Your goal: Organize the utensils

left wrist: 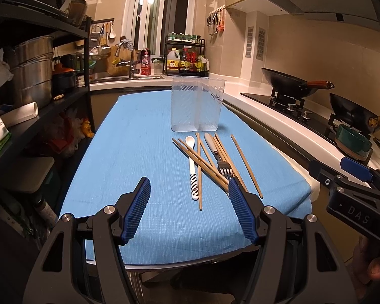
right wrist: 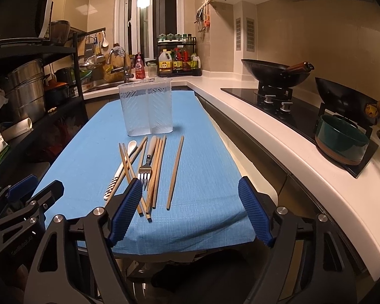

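Observation:
A clear two-compartment plastic holder (left wrist: 197, 103) (right wrist: 146, 110) stands upright and empty on the blue cloth (left wrist: 129, 152) (right wrist: 202, 157). In front of it lies a loose pile: several wooden chopsticks (left wrist: 202, 159) (right wrist: 157, 169), a white spoon with a black-and-white striped handle (left wrist: 192, 169) (right wrist: 121, 169), and a fork with a pale handle (left wrist: 224, 166) (right wrist: 145, 171). One chopstick (right wrist: 175, 172) lies apart on the right. My left gripper (left wrist: 188, 185) is open and empty, above the cloth's near end. My right gripper (right wrist: 190, 186) is open and empty, just short of the pile.
A black shelf rack with steel pots (left wrist: 31, 76) stands left of the table. A white counter (right wrist: 278, 136) runs along the right with a hob, two woks (right wrist: 273, 74) and a green pot (right wrist: 340, 139). A sink and bottles (right wrist: 174, 62) are at the back.

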